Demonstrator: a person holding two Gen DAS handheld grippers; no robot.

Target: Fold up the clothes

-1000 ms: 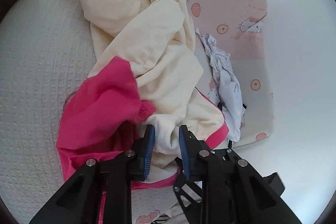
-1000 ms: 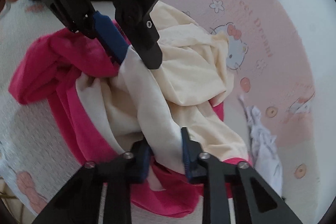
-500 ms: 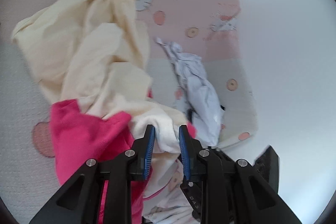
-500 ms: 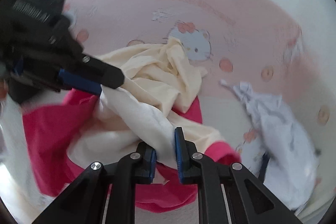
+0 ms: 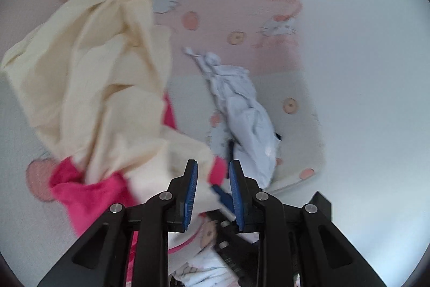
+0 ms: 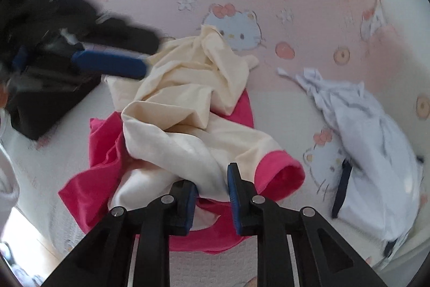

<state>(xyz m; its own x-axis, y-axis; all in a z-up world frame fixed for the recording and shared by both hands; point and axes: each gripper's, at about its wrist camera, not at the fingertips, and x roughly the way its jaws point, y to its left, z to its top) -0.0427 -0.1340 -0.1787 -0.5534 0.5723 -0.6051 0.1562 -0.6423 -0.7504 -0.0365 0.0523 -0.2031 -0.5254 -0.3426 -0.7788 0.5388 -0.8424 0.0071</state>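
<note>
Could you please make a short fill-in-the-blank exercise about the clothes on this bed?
1. The cream cotton garment has a sleeve cuff coloured ____.
2. The crumpled white garment lies apart, to the ____ of the cream one.
3. The pink bed sheet shows a cartoon ____ with a bow.

Missing words: pink; right; cat

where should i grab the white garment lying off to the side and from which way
Take the white garment at its thin twisted end, which pokes out towards the middle of the bed sheet and lies clear of the cream and pink shirt. Come from above with the jaws across it; the bunched body is probably too bulky to pinch cleanly.
</note>
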